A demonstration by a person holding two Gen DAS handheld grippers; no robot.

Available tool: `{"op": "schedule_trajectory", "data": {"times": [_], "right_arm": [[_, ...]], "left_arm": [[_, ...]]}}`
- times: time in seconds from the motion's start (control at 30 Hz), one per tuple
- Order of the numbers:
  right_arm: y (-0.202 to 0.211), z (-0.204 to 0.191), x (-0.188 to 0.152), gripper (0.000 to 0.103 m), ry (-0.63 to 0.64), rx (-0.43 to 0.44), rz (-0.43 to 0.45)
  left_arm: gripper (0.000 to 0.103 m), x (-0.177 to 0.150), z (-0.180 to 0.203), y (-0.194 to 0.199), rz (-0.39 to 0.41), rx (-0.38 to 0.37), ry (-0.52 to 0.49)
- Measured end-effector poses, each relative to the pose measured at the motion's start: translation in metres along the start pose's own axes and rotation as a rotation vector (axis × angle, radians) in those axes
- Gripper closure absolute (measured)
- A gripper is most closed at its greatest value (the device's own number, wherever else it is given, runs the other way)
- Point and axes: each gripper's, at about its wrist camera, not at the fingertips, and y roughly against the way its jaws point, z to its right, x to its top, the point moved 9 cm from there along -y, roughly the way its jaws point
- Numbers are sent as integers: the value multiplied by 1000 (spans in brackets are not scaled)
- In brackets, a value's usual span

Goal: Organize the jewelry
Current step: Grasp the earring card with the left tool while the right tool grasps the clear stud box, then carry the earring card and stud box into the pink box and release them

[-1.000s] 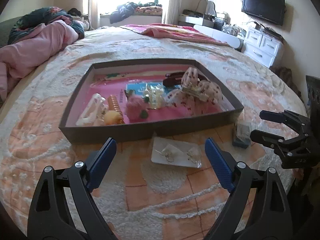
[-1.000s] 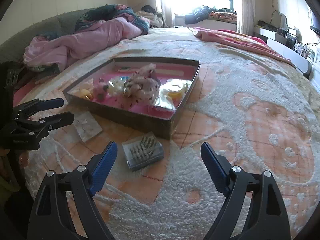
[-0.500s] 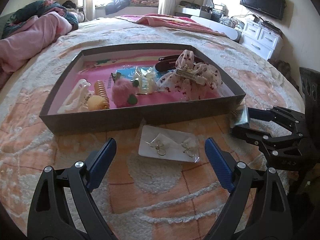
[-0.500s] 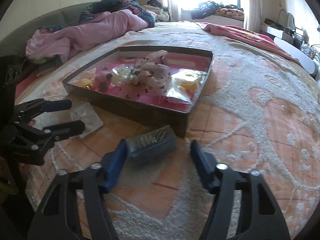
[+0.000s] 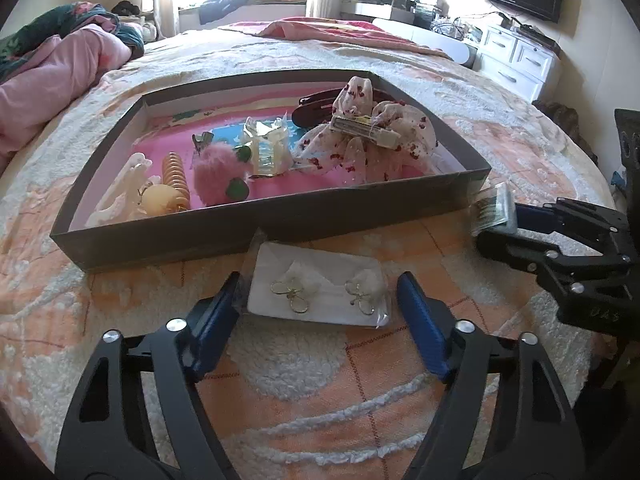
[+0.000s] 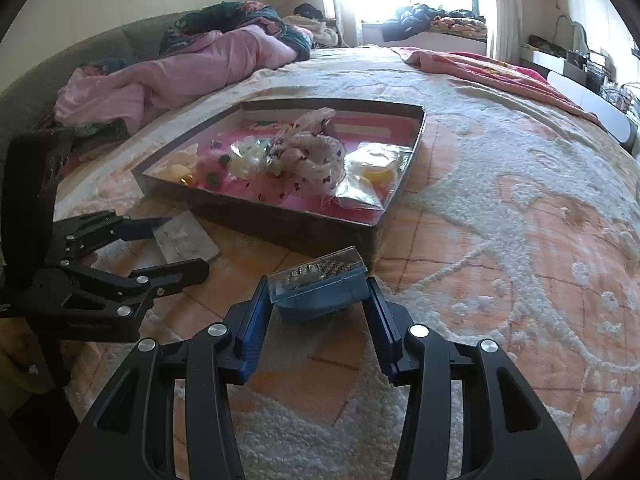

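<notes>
just in front of the tray (image 5: 280, 224), on the bed, the right tool (image 6: 318, 300) has just been closing and now pinches a small clear box (image 6: 320, 280), while the left tool (image 5: 318, 300) has been narrowing around the earring card (image 5: 320, 292), not yet gripping it. the tray already holds hair clips and a scrunchie (image 5: 360, 136); these two pieces look left to put away.

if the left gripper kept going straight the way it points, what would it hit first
Most likely the earring card, already lying between the closing jaws of the left gripper. Just behind it stands the near wall of the tray; the depth is hard to judge.
</notes>
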Motion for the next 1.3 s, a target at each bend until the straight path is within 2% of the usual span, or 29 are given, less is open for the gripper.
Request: {"op": "schedule_trajectory", "data": {"times": [0.03, 0.23, 0.4, 0.63, 0.97, 1.3], "right_arm": [[2, 1, 0, 59, -6, -1, 3], [15, 0, 5, 59, -16, -1, 26], [23, -8, 13, 59, -4, -2, 49], [30, -23, 32, 59, 18, -23, 82], [10, -44, 62, 59, 37, -35, 96], [-20, -61, 89, 59, 67, -58, 101]], "left_arm": [[44, 1, 0, 1, 2, -4, 3], [45, 4, 2, 9, 15, -15, -6], [45, 18, 2, 31, 76, -21, -2], [45, 37, -26, 57, 152, 11, 69], [45, 50, -70, 67, 199, 89, 147], [45, 53, -104, 52, 183, 144, 203]]}}
